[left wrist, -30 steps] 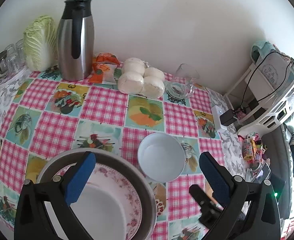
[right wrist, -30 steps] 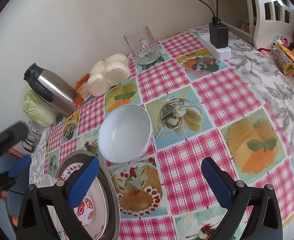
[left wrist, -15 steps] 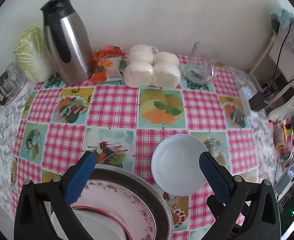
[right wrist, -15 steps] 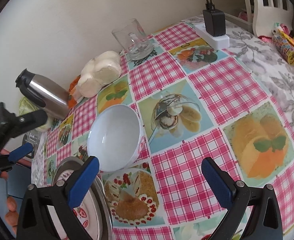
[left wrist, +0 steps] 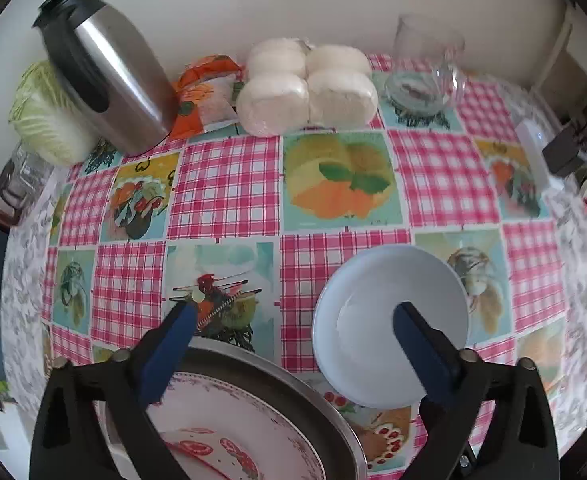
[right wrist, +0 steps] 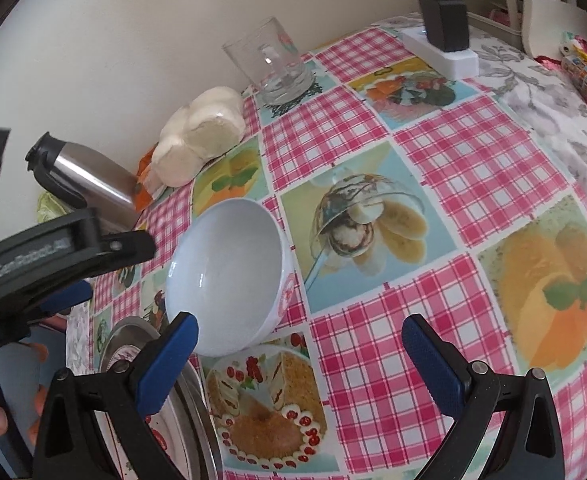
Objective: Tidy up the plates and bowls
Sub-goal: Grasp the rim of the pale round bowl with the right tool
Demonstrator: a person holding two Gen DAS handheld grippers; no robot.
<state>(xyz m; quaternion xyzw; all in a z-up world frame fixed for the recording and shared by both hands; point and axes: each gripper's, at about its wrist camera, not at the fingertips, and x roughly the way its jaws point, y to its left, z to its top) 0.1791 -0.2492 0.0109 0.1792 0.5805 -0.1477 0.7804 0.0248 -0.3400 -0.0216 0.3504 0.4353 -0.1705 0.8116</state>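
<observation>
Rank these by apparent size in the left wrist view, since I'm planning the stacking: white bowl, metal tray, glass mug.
1. metal tray, though partly cut off and nearest the camera
2. white bowl
3. glass mug, farthest away, so its true size is unsure

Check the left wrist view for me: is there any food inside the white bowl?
No, the white bowl shows only a bare, glossy inside as it sits on the checked tablecloth.

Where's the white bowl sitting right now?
The white bowl stands upright on the checked tablecloth, near the table's front edge, just right of the metal pan holding the floral plate. In the left wrist view it lies under the left gripper's right finger.
</observation>
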